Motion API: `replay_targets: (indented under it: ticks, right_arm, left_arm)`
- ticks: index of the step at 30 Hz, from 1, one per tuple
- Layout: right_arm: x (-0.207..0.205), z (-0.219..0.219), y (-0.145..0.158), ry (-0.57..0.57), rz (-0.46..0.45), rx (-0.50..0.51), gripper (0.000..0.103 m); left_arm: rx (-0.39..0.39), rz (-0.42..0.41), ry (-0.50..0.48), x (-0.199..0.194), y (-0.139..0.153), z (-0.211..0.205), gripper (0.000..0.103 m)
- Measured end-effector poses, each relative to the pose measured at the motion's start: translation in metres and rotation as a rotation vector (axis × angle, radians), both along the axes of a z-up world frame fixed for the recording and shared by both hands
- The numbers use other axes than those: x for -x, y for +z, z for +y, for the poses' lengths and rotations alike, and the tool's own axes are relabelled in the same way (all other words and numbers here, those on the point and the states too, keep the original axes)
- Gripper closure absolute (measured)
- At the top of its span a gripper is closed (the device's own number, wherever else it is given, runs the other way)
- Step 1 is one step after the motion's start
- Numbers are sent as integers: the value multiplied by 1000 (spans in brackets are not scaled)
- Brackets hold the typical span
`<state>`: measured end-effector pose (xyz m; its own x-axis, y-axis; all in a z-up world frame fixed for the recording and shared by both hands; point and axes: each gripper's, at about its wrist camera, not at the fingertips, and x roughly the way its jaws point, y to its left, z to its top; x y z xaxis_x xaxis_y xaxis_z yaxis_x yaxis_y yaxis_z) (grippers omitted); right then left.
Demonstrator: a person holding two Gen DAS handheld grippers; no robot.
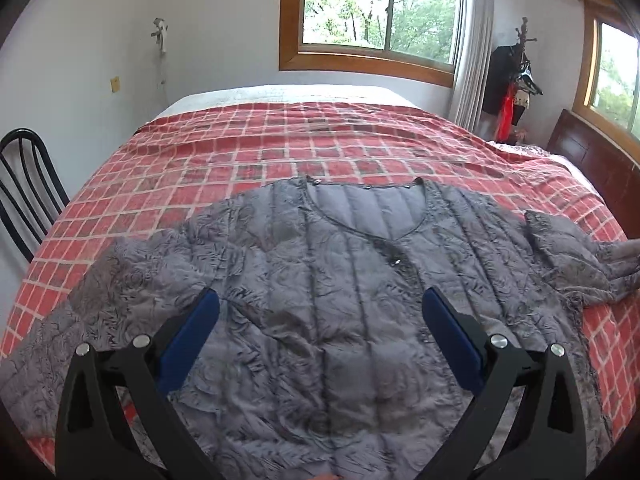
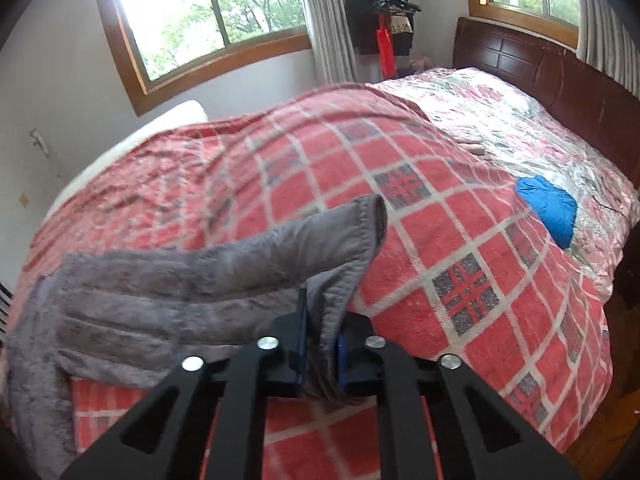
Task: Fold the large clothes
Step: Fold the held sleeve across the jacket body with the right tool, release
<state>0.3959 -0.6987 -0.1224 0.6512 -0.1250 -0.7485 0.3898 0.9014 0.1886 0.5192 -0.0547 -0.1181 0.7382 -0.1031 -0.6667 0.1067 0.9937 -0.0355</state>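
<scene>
A grey quilted jacket (image 1: 340, 280) lies spread flat, front up, on the red checked bedspread (image 1: 280, 140). My left gripper (image 1: 320, 308) is open and empty, its blue pads (image 1: 192, 336) wide apart above the jacket's lower middle. My right gripper (image 2: 322, 344) is shut on the jacket's right sleeve (image 2: 224, 264) near the cuff (image 2: 372, 216), holding it lifted off the bedspread (image 2: 440, 260). That sleeve also shows at the right in the left wrist view (image 1: 592, 256).
A black chair (image 1: 28, 184) stands at the bed's left side. A blue garment (image 2: 552, 208) lies on the floral quilt (image 2: 500, 120) near the dark wooden headboard (image 2: 560, 64). A coat stand (image 2: 384, 12) stands in the corner by the window.
</scene>
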Motion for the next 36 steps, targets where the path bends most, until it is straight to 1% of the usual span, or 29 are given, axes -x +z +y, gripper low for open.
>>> replay_targets:
  ticks: [4,6,7,10,12,14,15,17,18,19,21,24,26,28,29,30,32,33,34,36]
  right_arm:
    - [-2,20,36,11,2,46,93]
    - [0,34,55,30,-20,41,95]
    - [0,48,69,51,-38,44,95]
    - [-2,96,105,127,-89,69,96]
    - [-7,135,127,183,-128,64,96]
    - [-13,170,141,232,-160,55,96]
    - [-19,197,149,274,-177,43,96]
    - [-31,238,156,345,-188,18,96]
    - [-36,255,156,367,-191,16,96]
    - [-44,281,156,401,-189,20,96]
    - [-58,316,149,452,-177,9,96]
    - [-82,372,120,517,-131,-4,96]
    - [-95,413,90,563,-83,9,96]
    - [-106,454,54,598,-36,72,96]
    - [-108,467,42,606,-23,83,96]
    - [-114,484,21,620,9,94,95]
    - [-120,504,-11,639,58,119,93]
    - [-120,513,-20,646,75,132,92]
    - [-124,522,-35,655,92,149,87]
    - [-123,532,-46,674,93,156,77]
  left_arm:
    - [19,16,17,0,-1,13,3]
    - [30,15,20,2,2,18,3]
    - [35,15,19,5,3,20,3]
    - [33,9,19,11,10,28,3]
    - [41,9,21,14,15,34,3]
    - [42,5,26,18,20,39,3]
    - [41,4,27,20,22,41,3]
    - [42,0,30,26,28,47,3]
    - [41,-2,30,27,30,49,3]
    - [39,-8,32,31,33,52,3]
    - [37,-15,33,34,38,56,3]
    - [43,-21,41,37,43,65,3]
    - [42,-22,47,37,43,71,3]
    - [43,-21,52,36,41,77,3]
    - [46,-21,54,35,41,81,3]
    - [49,-22,56,34,41,84,3]
    - [52,-21,58,31,40,89,3]
    - [54,-18,59,29,39,91,3]
    - [56,-14,59,27,37,93,3]
    - [57,-8,60,23,34,97,3]
